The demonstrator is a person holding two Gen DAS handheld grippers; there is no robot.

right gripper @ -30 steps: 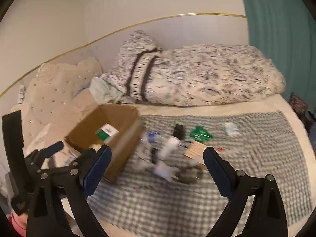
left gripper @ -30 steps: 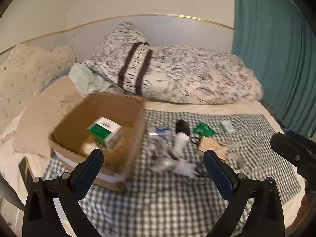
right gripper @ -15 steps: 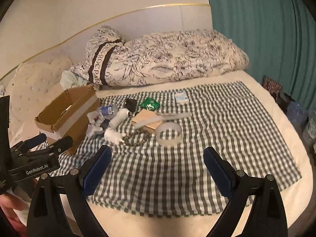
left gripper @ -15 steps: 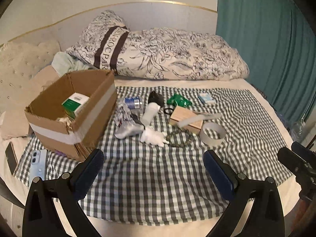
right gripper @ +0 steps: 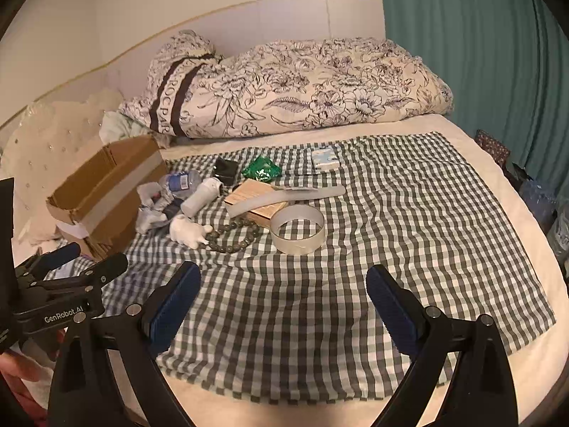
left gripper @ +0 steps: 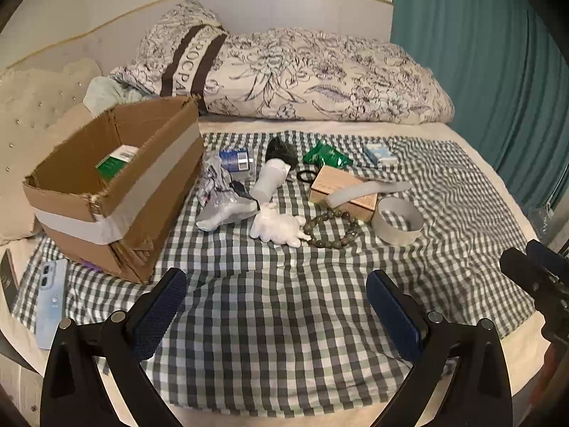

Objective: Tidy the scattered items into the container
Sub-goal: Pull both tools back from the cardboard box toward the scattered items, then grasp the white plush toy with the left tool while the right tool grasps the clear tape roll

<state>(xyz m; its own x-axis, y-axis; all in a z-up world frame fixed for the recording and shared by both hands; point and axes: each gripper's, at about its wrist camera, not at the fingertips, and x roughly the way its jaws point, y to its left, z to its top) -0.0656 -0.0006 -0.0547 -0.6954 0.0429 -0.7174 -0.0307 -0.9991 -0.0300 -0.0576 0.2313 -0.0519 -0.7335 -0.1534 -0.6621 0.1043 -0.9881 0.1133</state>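
Observation:
An open cardboard box (left gripper: 117, 192) (right gripper: 106, 192) stands at the left of a checked cloth, holding a green and white carton (left gripper: 115, 162). Beside it lie a white figurine (left gripper: 275, 227) (right gripper: 186, 233), a bead bracelet (left gripper: 332, 229) (right gripper: 231, 236), a tape roll (left gripper: 400, 224) (right gripper: 298, 229), a white bottle (left gripper: 270, 179) (right gripper: 201, 195), a tan box (left gripper: 341, 192), a green packet (left gripper: 325, 154) (right gripper: 261, 169) and a small blue pack (left gripper: 380, 153) (right gripper: 325, 158). My left gripper (left gripper: 275, 311) and right gripper (right gripper: 282, 306) both hang open over bare cloth, short of the items.
A floral duvet roll (left gripper: 302, 74) lies along the headboard behind the items. A light blue phone (left gripper: 51, 300) rests at the cloth's left edge. Teal curtains (left gripper: 498, 71) hang at the right. The cloth (right gripper: 409, 213) stretches out at the right.
Both cameras have pulled back and lowered from the box and pile, so the whole bed shows. The items and box have not moved. Both grippers stay open.

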